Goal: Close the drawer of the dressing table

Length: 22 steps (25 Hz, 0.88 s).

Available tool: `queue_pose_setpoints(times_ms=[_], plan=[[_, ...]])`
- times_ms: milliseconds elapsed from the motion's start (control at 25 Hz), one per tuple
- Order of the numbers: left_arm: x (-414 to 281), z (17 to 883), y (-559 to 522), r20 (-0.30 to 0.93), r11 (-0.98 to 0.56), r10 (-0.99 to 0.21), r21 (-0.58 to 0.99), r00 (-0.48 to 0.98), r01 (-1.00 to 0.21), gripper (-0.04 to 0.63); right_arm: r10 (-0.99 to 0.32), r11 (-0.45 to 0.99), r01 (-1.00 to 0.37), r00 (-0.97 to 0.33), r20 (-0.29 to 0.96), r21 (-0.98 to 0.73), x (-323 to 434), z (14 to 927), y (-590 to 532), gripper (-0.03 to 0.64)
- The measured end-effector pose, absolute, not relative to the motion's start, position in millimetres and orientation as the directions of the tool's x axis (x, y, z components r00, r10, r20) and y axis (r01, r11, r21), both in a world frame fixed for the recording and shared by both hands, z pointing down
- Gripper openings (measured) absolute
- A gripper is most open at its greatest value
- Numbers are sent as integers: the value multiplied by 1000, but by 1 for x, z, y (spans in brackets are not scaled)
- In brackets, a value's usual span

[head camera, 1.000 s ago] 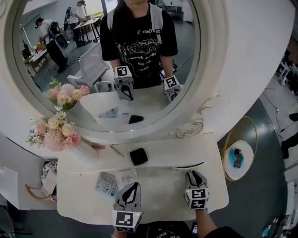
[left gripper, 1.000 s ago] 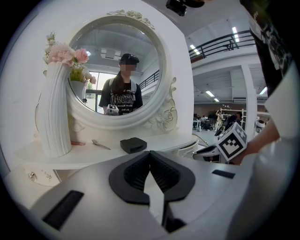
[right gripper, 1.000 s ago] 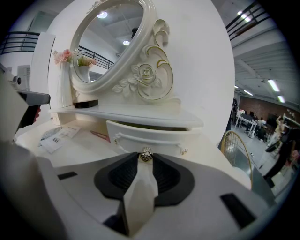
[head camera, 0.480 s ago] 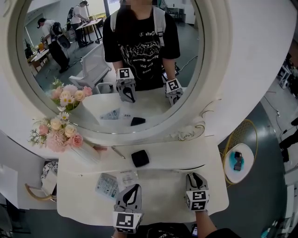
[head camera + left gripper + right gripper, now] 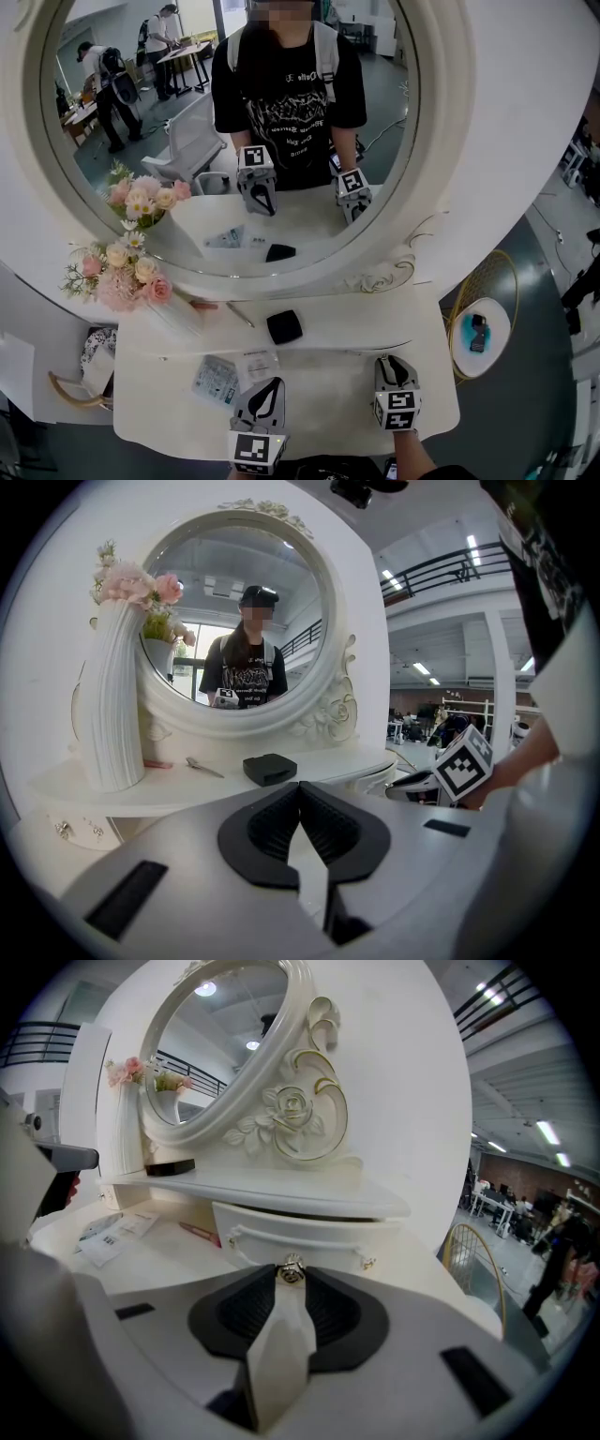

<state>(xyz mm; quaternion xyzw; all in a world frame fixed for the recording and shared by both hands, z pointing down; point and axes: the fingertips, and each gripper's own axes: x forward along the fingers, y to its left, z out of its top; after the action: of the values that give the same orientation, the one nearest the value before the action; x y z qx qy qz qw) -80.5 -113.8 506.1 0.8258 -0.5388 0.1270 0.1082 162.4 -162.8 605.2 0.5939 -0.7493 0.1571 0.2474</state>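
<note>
Right gripper (image 5: 292,1275) is on the drawer (image 5: 323,1234): jaws roughly half open, tips pinching the small metal knob (image 5: 292,1270) at the centre of the drawer front, with nothing else between them. The drawer sits under the upper shelf (image 5: 281,1194) on the right side of the dressing table (image 5: 328,389). It looks slightly pulled out, with a dark gap along the top edge of its front. In the head view the right gripper (image 5: 387,360) points at that shelf edge, angled down. Left gripper (image 5: 300,787) is idle, its tips closed together and nothing between them; it hovers over the tabletop without touching anything. The head view puts the left gripper (image 5: 273,382) just right of the paper leaflets (image 5: 230,370) and well apart from the right one. On the shelf are a black case (image 5: 284,327) and a white ribbed vase (image 5: 112,705) of flowers — neither is touched. The mirror (image 5: 187,150) reflects both grippers.
</note>
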Motion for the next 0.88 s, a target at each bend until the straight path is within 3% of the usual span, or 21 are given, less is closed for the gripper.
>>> queue_pose_setpoints(times_ms=[880], plan=[[-82, 509, -116, 322, -384, -869, 43, 377, -922, 17, -814, 244, -968, -170, 555, 61, 162, 605, -168, 107]])
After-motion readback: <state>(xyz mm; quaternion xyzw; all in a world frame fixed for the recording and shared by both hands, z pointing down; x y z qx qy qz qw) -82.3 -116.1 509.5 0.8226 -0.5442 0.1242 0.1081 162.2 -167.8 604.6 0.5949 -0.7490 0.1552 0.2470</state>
